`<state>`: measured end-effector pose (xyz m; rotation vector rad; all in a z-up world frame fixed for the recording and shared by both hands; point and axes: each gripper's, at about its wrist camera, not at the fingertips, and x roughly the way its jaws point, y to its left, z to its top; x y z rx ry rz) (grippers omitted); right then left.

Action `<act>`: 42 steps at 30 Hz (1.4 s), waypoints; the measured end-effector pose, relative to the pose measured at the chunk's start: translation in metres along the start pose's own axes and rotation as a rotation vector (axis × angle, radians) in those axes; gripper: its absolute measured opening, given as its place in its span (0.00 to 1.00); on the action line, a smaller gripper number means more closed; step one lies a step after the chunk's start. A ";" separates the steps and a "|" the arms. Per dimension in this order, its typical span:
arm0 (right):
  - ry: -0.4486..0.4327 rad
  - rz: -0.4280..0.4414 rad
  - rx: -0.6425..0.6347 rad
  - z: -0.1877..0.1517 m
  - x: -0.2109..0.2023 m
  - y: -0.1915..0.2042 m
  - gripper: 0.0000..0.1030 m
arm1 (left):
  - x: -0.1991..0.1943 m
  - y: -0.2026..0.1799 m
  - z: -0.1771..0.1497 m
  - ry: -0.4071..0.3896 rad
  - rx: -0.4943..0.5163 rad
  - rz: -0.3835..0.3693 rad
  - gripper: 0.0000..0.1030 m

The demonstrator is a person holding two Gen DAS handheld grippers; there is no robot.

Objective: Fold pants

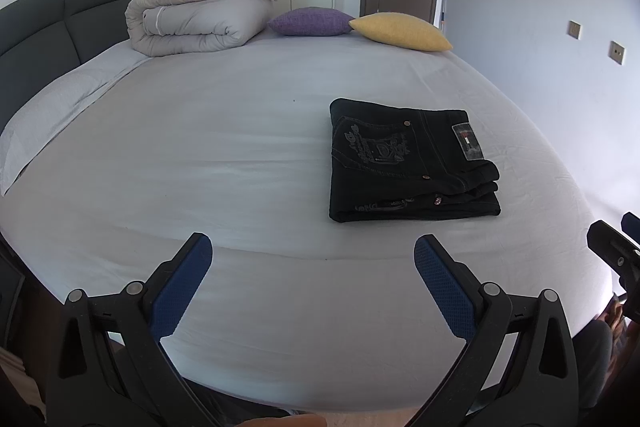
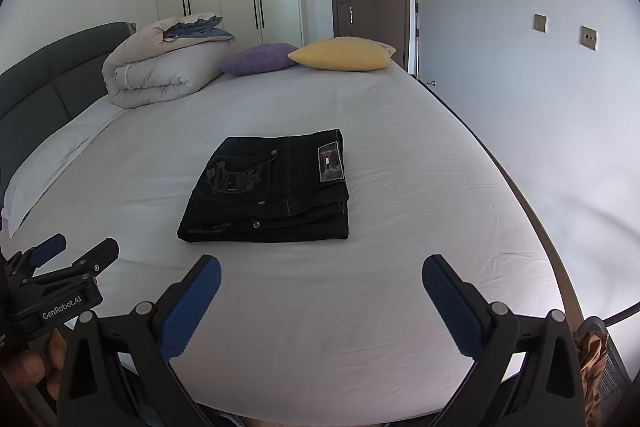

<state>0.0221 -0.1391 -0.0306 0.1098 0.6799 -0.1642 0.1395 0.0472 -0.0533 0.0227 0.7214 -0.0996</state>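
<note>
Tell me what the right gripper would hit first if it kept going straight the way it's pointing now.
Probably the folded black pants. The open right gripper has only bare white sheet between its fingers and the pants, though it might skim above them; height is unclear.

1. The folded jeans (image 2: 268,187) lie on the bed (image 2: 400,155), ahead of the right gripper (image 2: 322,301) and ahead-right of the left gripper (image 1: 314,283).
2. Far beyond them, a folded duvet (image 2: 160,75) sits left.
3. Two cushions (image 2: 260,59) (image 2: 344,55) lie right of the duvet.
4. The headboard (image 2: 48,75) runs along the left.
</note>
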 end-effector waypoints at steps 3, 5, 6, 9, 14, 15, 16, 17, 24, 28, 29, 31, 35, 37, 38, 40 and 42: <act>0.001 0.001 0.000 -0.001 0.000 0.001 1.00 | 0.000 0.000 0.000 0.002 -0.001 -0.001 1.00; 0.002 0.000 0.000 -0.001 0.000 0.001 1.00 | 0.001 -0.001 0.000 0.004 -0.001 -0.001 1.00; 0.002 0.000 -0.001 -0.001 0.001 0.002 1.00 | 0.001 -0.001 0.000 0.004 -0.001 -0.002 1.00; 0.003 -0.001 -0.002 -0.002 -0.001 0.003 1.00 | 0.001 -0.001 0.000 0.007 -0.003 -0.005 1.00; 0.003 -0.001 -0.003 -0.003 -0.001 0.003 1.00 | 0.002 -0.002 -0.001 0.012 -0.002 -0.009 1.00; 0.002 -0.001 -0.004 -0.003 -0.001 0.003 1.00 | 0.002 -0.001 -0.001 0.014 -0.003 -0.010 1.00; 0.002 -0.001 -0.004 -0.003 -0.001 0.003 1.00 | 0.002 -0.002 -0.001 0.015 -0.003 -0.012 1.00; 0.003 -0.001 -0.004 -0.003 -0.001 0.003 1.00 | 0.003 -0.002 -0.001 0.015 -0.004 -0.011 1.00; 0.004 0.000 -0.007 -0.005 0.000 0.004 1.00 | 0.005 0.000 -0.001 0.022 -0.013 -0.016 1.00; 0.006 0.003 -0.009 -0.007 0.002 0.005 1.00 | 0.006 0.000 -0.001 0.022 -0.013 -0.018 1.00; 0.006 0.003 -0.011 -0.007 0.004 0.005 1.00 | 0.006 0.000 -0.002 0.022 -0.013 -0.018 1.00; 0.007 0.003 -0.010 -0.008 0.004 0.005 1.00 | 0.006 0.000 -0.002 0.022 -0.014 -0.017 1.00; 0.008 0.004 -0.010 -0.008 0.004 0.005 1.00 | 0.006 0.000 -0.002 0.022 -0.015 -0.018 1.00; 0.009 0.004 -0.010 -0.008 0.004 0.006 1.00 | 0.006 0.000 -0.003 0.021 -0.014 -0.025 1.00; 0.009 0.004 -0.010 -0.007 0.004 0.005 1.00 | 0.007 -0.001 -0.004 0.019 -0.013 -0.027 1.00; 0.009 0.005 -0.011 -0.008 0.005 0.005 1.00 | 0.006 -0.001 -0.004 0.014 -0.007 -0.025 1.00; 0.010 0.005 -0.010 -0.009 0.005 0.005 1.00 | 0.006 -0.001 -0.005 0.013 -0.004 -0.026 1.00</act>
